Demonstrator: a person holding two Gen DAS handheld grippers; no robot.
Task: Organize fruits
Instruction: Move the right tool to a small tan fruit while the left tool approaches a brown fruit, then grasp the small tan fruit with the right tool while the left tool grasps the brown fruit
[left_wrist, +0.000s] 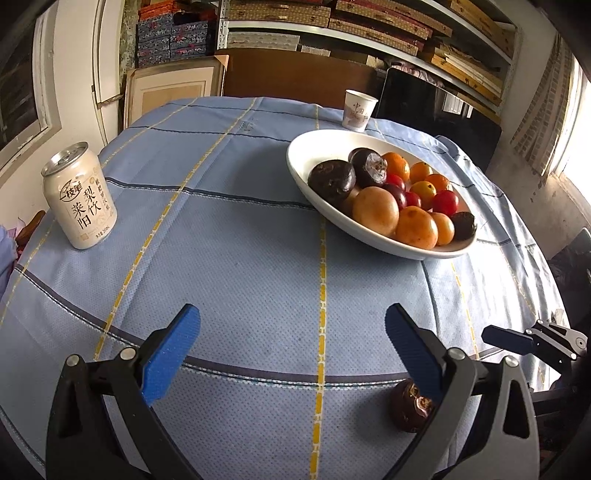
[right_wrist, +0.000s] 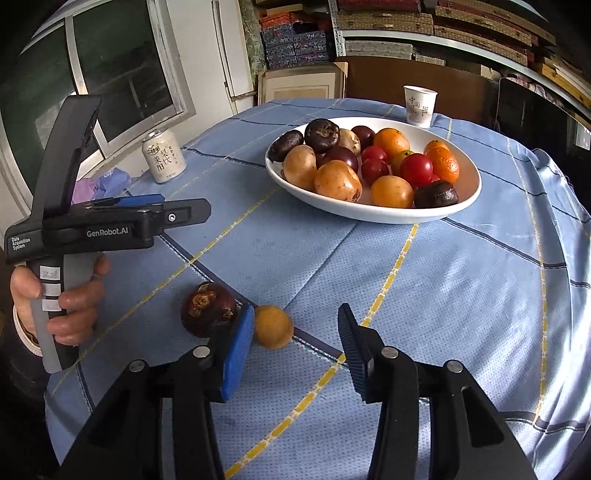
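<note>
Right claw (right_wrist: 295, 345) hangs released above the near tabletop (right_wrist: 461, 295), blue pads wide apart, gripping nothing. Just beyond its left pad lie two loose fruits: a small tan round fruit (right_wrist: 273, 326) and, to its left, a dark purple fruit (right_wrist: 208, 309). Left claw (left_wrist: 291, 349) is likewise spread wide and bare; the dark fruit sits by its right finger. Farther back, toward the right, a white oval bowl (right_wrist: 471, 192) holds oranges, red, tan and dark fruits. A paper cup (right_wrist: 419, 106) stands behind it; a drink can (right_wrist: 163, 156) stands far left.
</note>
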